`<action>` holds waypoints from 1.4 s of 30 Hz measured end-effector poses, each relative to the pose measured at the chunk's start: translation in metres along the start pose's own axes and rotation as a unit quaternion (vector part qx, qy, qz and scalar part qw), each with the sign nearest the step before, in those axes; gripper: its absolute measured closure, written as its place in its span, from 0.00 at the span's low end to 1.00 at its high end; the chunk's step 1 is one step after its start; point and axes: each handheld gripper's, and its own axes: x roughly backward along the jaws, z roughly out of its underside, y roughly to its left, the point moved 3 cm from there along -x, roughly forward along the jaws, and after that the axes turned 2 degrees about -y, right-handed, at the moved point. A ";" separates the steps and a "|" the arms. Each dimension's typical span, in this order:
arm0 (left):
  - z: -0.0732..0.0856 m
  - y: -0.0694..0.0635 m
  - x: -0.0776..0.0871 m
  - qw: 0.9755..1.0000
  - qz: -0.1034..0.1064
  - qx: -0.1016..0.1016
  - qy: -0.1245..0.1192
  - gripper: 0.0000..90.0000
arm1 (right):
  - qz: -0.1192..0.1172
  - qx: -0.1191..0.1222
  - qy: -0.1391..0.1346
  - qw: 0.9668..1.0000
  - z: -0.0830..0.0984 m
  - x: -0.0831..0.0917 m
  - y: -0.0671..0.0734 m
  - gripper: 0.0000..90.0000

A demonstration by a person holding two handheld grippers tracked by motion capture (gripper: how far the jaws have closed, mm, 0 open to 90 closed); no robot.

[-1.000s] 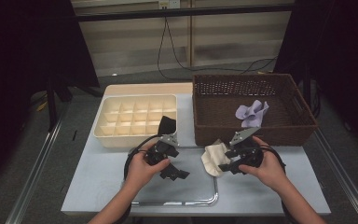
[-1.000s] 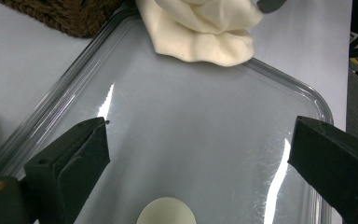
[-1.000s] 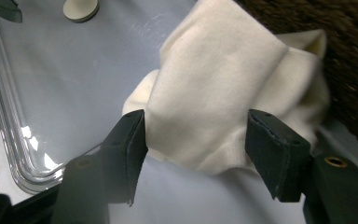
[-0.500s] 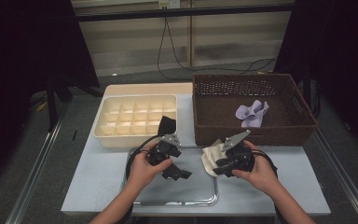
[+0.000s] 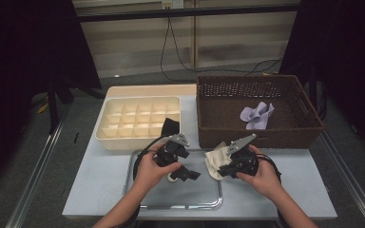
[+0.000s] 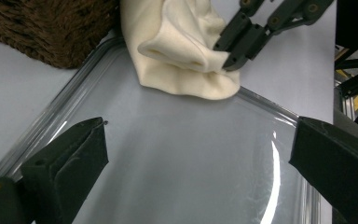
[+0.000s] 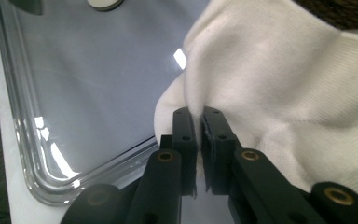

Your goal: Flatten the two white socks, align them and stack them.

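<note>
On the near half of the counter (image 5: 100, 190), a cream cloth (image 5: 215, 159) lies bunched over the right rim of a clear tray (image 5: 190, 202), just in front of the brown wicker basket (image 5: 209, 128). The right tongs (image 5: 224, 169) have just been closing and now clamp a fold at the cloth's near edge; in the right gripper view the two black jaws stand almost together with a thin pinch of white fabric (image 7: 279, 84) between them, the rest of the cloth billowing away to the right and beyond.

The left tongs (image 5: 184, 173) hover over the middle of the tray, a little left of the cloth and apart from it. Their jaws stand wide apart with nothing between them; in the left gripper view the cloth (image 6: 182, 46) lies farther off, beyond the gap, with the right tongs (image 6: 230, 63) biting its edge.

A lilac cloth (image 5: 256, 115) lies inside the basket, and a cream divided box (image 5: 123, 121) sits left of it, holding something black (image 5: 170, 126) at its near right corner.
</note>
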 end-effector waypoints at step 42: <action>-0.031 -0.016 -0.017 1.000 0.009 -0.027 0.013 0.91 | 0.017 0.000 -0.037 0.999 0.001 0.009 0.013 0.74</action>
